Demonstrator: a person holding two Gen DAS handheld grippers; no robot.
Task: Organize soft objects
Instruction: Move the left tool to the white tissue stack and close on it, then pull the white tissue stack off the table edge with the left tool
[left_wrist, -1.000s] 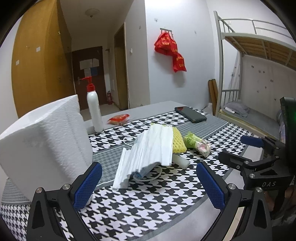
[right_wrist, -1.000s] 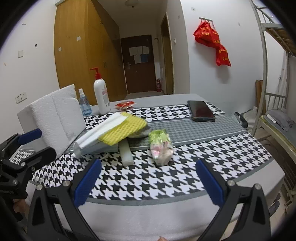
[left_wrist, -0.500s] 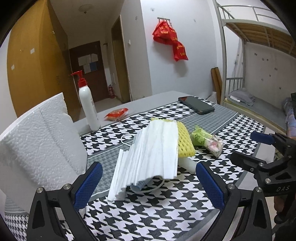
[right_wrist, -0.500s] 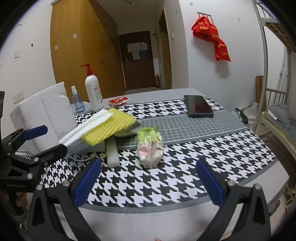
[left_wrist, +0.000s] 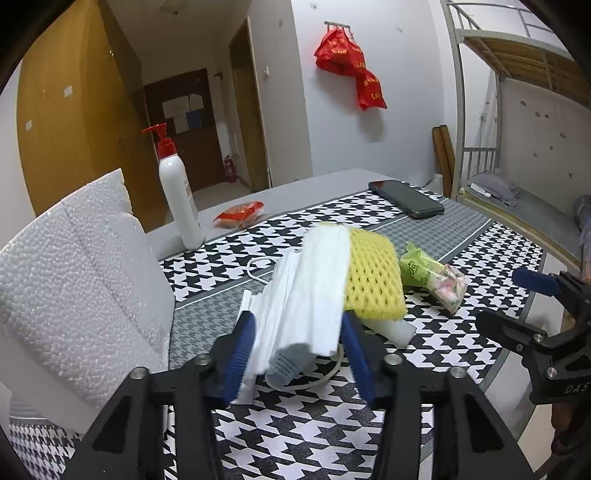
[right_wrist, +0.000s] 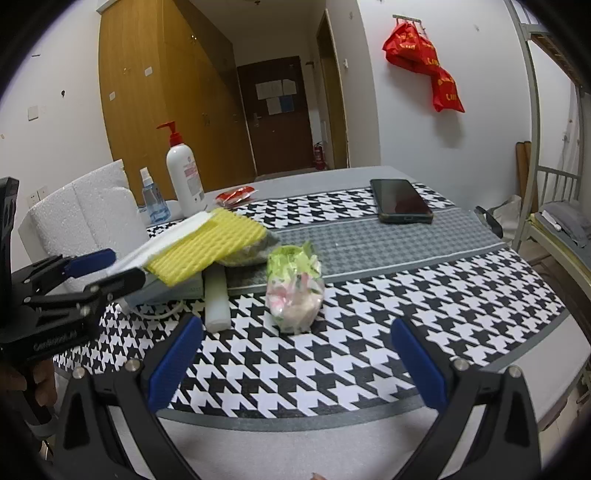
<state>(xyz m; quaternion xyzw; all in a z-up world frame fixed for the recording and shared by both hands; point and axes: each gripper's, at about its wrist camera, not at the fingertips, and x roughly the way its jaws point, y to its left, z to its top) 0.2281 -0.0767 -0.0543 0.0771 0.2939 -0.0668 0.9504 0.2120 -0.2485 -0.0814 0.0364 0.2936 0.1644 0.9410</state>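
A pile of soft things lies mid-table: a white pleated foam sheet (left_wrist: 310, 291), a yellow foam net (left_wrist: 373, 280), a grey sock-like piece (left_wrist: 286, 363) under them and a white foam stick (left_wrist: 391, 328). My left gripper (left_wrist: 297, 354) has its jaws closing around the near end of the white foam sheet, pads beside it with a small gap. A green-and-pink plastic packet (right_wrist: 295, 291) lies ahead of my right gripper (right_wrist: 295, 363), which is open and empty. The left gripper also shows in the right wrist view (right_wrist: 99, 267).
A large white foam block (left_wrist: 77, 288) stands at the left. A white pump bottle (left_wrist: 179, 195), a small spray bottle (right_wrist: 153, 201), a red snack packet (left_wrist: 240, 216) and a black phone (right_wrist: 400, 199) lie farther back. A white cable (left_wrist: 258, 269) runs under the pile. A bunk bed stands right.
My left gripper has moved forward to the pile and its jaws have narrowed around the white foam sheet. My right gripper has moved closer to the green-and-pink packet and stays open.
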